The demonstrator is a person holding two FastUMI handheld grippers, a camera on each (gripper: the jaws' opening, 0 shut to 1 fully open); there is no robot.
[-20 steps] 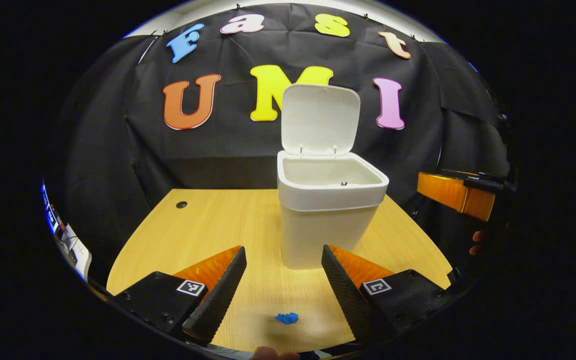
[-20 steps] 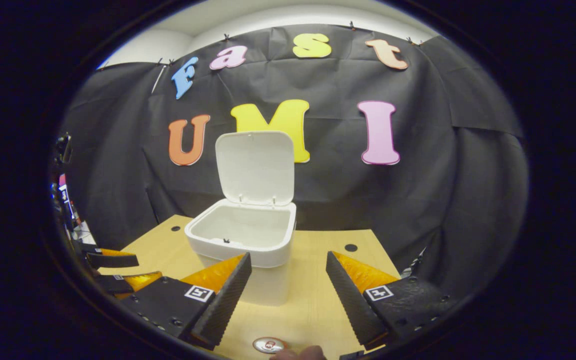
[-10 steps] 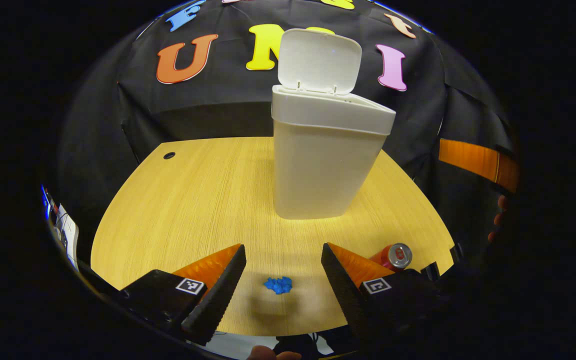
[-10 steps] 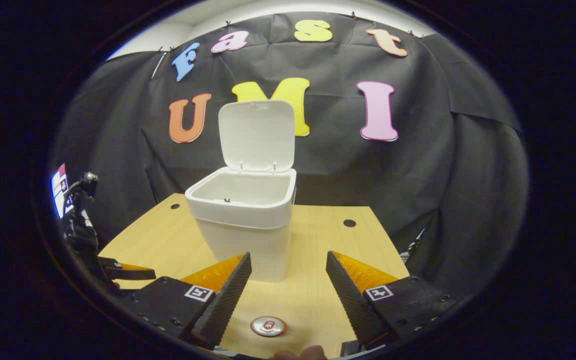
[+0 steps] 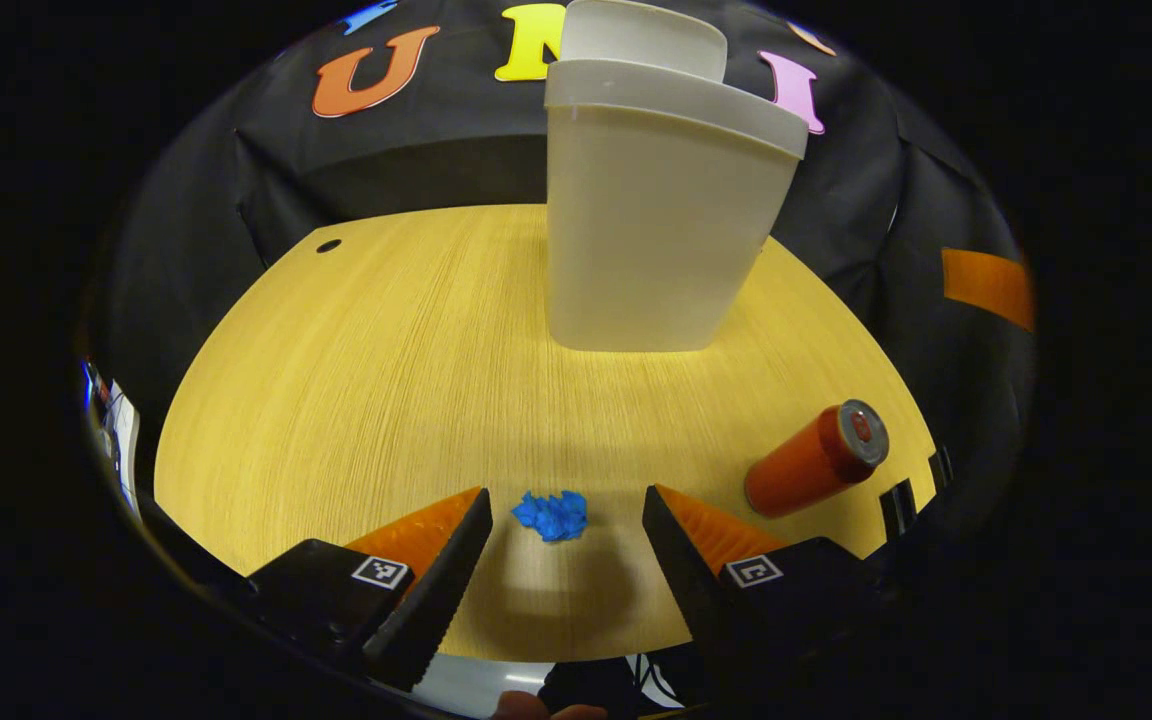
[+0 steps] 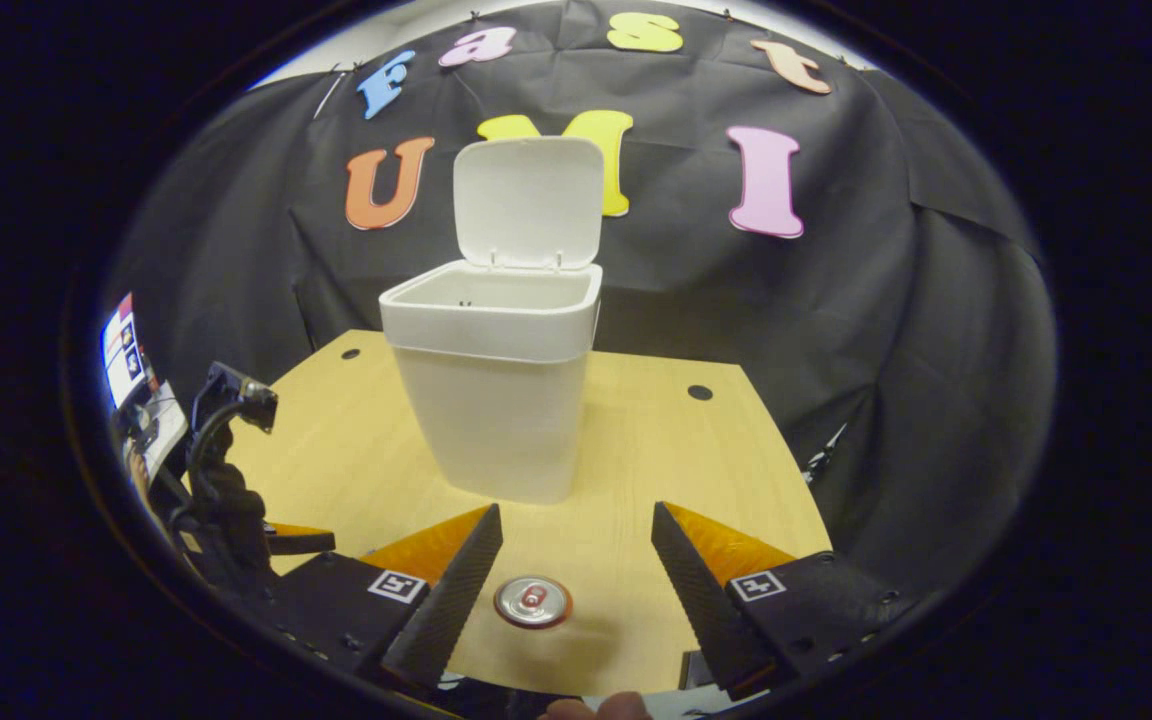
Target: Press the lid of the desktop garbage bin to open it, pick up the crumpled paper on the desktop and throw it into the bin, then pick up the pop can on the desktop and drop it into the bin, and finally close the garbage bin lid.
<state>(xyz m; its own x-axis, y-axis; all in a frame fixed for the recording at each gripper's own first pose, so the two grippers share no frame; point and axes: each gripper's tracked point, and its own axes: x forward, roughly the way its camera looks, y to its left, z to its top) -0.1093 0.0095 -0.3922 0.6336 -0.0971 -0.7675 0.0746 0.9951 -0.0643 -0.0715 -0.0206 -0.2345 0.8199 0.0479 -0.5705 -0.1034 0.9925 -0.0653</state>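
Observation:
A white garbage bin [image 5: 656,210] stands on the wooden table [image 5: 386,360] with its lid [image 6: 528,200] raised upright. A small blue crumpled paper [image 5: 551,515] lies near the table's front edge, just ahead of my open left gripper [image 5: 561,560] and between its fingers' lines. An orange-red pop can [image 5: 816,458] lies on its side to the right of the paper. In the right gripper view, the bin [image 6: 496,395] stands ahead, and the can's silver end [image 6: 532,602] sits between the fingers of my open right gripper [image 6: 576,585], which hovers above it.
Two dark round holes [image 6: 700,392] mark the table's far corners. Black cloth closes the back and sides. The left gripper's body and cable [image 6: 226,480] show at the left of the right gripper view. A strip of screen [image 6: 126,365] glows at the far left.
Both grippers have dropped lower and tilted down toward the table. The blue paper now lies between the left fingers' tips, and the can sits farther up between the right fingers.

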